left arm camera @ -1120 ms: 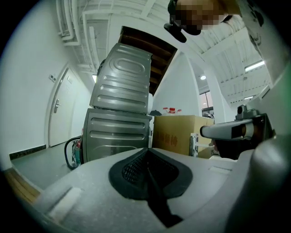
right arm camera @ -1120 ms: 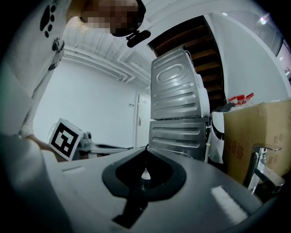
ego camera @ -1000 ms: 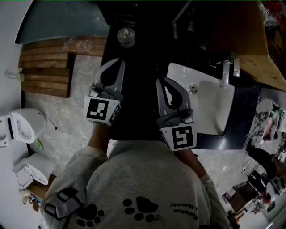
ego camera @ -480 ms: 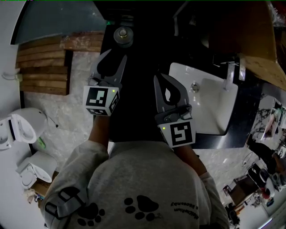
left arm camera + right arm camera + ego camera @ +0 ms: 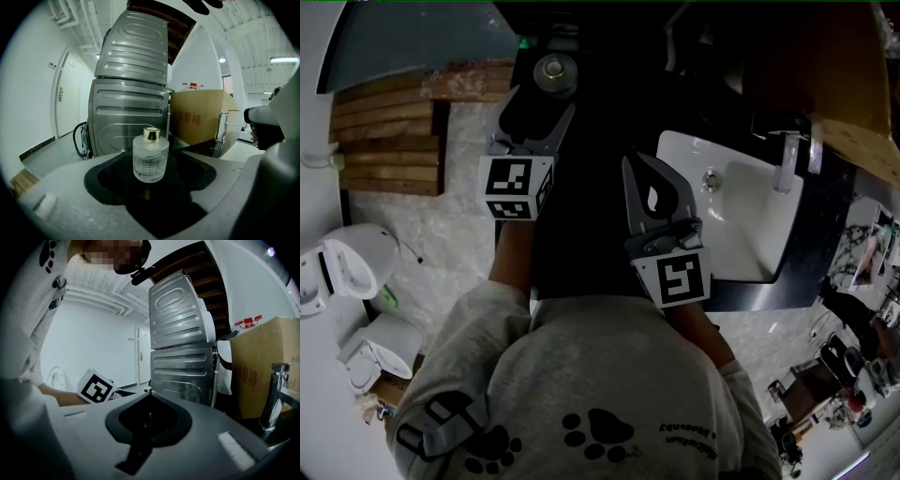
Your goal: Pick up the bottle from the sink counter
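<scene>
**Left gripper lined up on the bottle; right gripper idle.**
You held the left gripper (image 5: 542, 98) low and level over the dark counter (image 5: 600, 122) with its jaws opening. The bottle (image 5: 150, 157) stood upright, centred in the gap just ahead of the tips and untouched by either pad. That alignment probably prepared a straight push forward and a squeeze on its round body below the gold cap (image 5: 151, 134). You held the right gripper (image 5: 639, 173) closed and empty beside the sink (image 5: 741, 225), apparently parked clear of the left gripper's path.
</scene>
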The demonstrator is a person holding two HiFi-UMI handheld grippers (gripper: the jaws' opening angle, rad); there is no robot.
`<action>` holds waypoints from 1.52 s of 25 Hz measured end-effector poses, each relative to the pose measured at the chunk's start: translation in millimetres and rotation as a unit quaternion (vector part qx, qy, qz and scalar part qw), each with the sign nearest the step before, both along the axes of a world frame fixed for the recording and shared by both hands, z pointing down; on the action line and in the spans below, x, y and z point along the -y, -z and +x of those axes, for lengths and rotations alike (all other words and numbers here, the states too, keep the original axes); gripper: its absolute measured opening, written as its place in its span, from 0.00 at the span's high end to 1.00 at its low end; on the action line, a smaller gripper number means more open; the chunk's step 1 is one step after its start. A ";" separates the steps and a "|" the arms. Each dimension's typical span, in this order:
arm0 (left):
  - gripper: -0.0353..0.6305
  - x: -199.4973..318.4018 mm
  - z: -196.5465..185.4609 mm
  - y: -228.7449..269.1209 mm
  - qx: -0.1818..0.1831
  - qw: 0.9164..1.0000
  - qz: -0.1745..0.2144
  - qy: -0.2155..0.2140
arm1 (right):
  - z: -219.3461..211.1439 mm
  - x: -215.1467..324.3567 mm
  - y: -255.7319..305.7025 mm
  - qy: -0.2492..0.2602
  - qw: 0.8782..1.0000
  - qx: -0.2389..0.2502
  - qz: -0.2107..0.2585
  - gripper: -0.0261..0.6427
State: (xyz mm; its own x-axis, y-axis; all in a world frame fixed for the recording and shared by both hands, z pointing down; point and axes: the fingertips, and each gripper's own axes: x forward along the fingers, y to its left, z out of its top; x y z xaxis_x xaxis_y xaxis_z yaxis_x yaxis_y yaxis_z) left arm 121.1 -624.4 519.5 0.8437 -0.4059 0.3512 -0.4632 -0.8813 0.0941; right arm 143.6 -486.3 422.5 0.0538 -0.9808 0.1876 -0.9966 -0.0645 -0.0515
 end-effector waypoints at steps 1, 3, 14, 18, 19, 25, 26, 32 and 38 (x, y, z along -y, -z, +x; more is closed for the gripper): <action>0.45 1.6 0.9 -2.7 0.003 1.000 -0.001 0.000 | 0.5 0.3 -1.2 -0.001 1.000 0.000 -0.001 0.96; 0.40 4.3 3.8 -7.3 0.009 1.000 -0.005 -0.002 | 1.8 0.7 -3.4 -0.002 1.000 0.001 -0.004 0.96; 0.35 19.0 27.8 -14.8 0.035 0.999 -0.016 -0.011 | 4.8 1.2 -10.4 -0.012 1.000 0.009 -0.010 0.96; 0.33 21.0 34.6 -15.3 0.040 0.999 -0.011 -0.013 | 6.0 0.3 -10.3 -0.016 1.000 0.009 -0.011 0.96; 0.33 21.9 37.0 -15.6 0.041 0.999 -0.011 -0.014 | 5.9 0.4 -10.0 -0.017 1.000 0.008 -0.011 0.96; 0.33 25.8 48.9 -17.4 0.046 0.999 -0.014 -0.022 | 5.1 -0.5 -9.5 -0.019 1.000 0.008 -0.010 0.96; 0.33 26.5 50.0 -17.9 0.048 0.998 -0.015 -0.022 | 5.0 -0.4 -9.0 -0.019 1.000 0.008 -0.009 0.96; 0.43 29.2 52.3 -23.5 0.072 0.997 -0.011 -0.020 | 4.0 -1.4 -5.3 -0.020 1.000 0.009 -0.003 0.96; 0.44 29.7 52.2 -22.7 0.072 0.997 -0.009 -0.023 | -1.4 -6.0 5.2 -0.018 1.000 0.004 0.009 0.96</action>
State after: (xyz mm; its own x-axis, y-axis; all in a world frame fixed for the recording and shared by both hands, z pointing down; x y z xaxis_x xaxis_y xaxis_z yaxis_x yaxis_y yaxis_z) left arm 173.3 -654.1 542.2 0.8012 -0.3611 0.4773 -0.4329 -0.9003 0.0455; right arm 142.2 -480.4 417.4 0.0870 -0.9814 0.1713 -0.9932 -0.0988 -0.0613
